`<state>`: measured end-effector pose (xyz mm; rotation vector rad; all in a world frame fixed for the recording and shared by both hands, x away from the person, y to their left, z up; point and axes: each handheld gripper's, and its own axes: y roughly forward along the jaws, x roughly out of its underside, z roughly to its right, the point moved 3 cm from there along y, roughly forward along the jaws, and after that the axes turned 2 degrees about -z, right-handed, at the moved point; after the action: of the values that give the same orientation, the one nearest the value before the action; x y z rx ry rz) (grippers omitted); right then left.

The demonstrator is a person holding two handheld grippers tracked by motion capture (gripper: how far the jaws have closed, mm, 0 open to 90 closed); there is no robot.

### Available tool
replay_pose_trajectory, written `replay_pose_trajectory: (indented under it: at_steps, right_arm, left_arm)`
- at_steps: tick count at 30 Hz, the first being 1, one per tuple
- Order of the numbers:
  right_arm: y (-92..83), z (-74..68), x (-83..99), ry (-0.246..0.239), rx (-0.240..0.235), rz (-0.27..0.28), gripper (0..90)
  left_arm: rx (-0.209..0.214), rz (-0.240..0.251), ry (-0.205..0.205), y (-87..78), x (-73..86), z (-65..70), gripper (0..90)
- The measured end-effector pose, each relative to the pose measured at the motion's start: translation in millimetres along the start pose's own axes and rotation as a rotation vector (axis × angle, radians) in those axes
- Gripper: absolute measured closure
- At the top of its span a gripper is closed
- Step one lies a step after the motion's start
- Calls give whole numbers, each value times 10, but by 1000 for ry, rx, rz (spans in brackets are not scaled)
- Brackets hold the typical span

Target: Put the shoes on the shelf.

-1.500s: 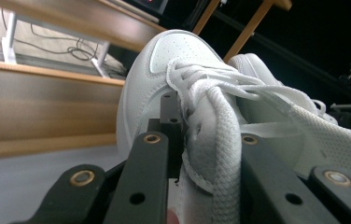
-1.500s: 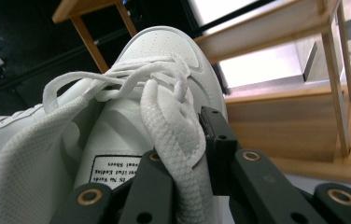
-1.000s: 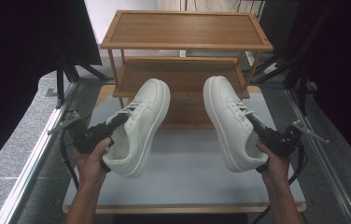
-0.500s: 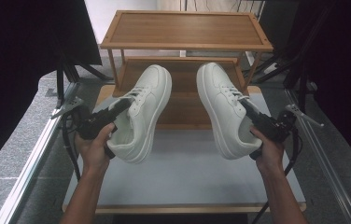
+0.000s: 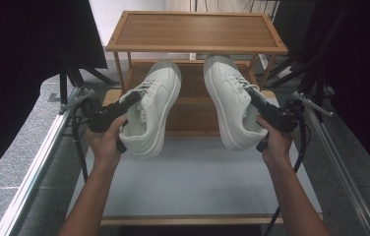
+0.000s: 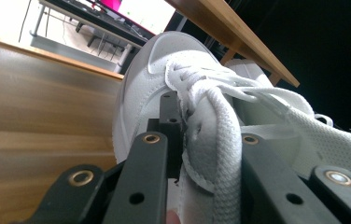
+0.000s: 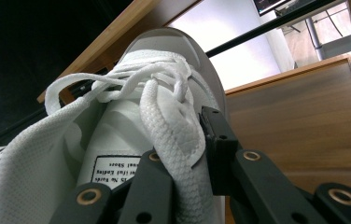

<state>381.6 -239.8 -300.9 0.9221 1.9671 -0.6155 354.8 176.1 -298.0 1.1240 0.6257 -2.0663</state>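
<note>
I am standing at a pale grey tabletop (image 5: 193,182) with a wooden front edge, forearms coming in from six o'clock. My left gripper (image 5: 133,100) is clamping the collar of the left white lace-up leather sneaker (image 5: 151,110), one jaw inside the shoe and one outside. My right gripper (image 5: 253,96) is gripping the collar of the right white lace-up leather sneaker (image 5: 230,101) the same way. Both shoes are hanging clear of the tabletop, toes pointing toward twelve o'clock, the left one at about ten o'clock from the table's middle and the right one at about two o'clock, well apart from each other.

Beyond the shoes, at twelve o'clock, a three-tier bamboo shoe rack (image 5: 195,30) is standing directly ahead; its middle shelf is lying behind the toe caps. Black stands and dark curtains are flanking it at nine and three o'clock.

In the left gripper view the left sneaker's thick woven lace and padded tongue are bulging between my black jaws. In the right gripper view a printed label is showing inside the right sneaker, laces looped loosely above it.
</note>
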Motion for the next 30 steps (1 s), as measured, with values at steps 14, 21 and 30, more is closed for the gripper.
replay_pose_trajectory:
  at_steps: [14,21,30]
  right_arm:
    - [234,-11,-43,4,29,0,814]
    - [351,-17,-82,9,51,-9,812]
    - [478,10,-136,24,80,-18,806]
  left_arm:
    - [-4,-7,-42,186,-70,-84,805]
    - [-26,-3,-40,303,-109,-110,805]
    - [-44,-18,-73,528,-163,-127,806]
